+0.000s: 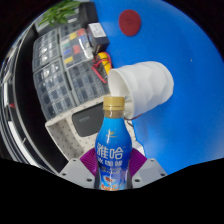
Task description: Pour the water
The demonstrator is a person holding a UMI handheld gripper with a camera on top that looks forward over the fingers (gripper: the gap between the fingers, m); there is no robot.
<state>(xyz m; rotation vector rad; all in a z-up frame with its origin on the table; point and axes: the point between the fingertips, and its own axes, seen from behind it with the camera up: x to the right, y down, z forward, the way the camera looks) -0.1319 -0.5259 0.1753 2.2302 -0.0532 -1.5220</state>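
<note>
Bottle (113, 145) in tongs (113, 172), by cup (142, 88)

Surface: bright blue flat tabletop (178, 45) fills most of the scene.
Mark: round red patch (130, 21) lies on it, far back.
Side: dark wire-mesh rack (52, 70) holds what seem to be packaged goods.
Greenery: green leaves (62, 12) behind the rack.

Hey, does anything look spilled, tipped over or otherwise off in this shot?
The white paper cup looks tilted, its opening turned sideways toward the keyboard rather than up. I can't tell whether it rests on the blue table. No spill shows. The gripper is shut on the upright, capped drink bottle.
</note>
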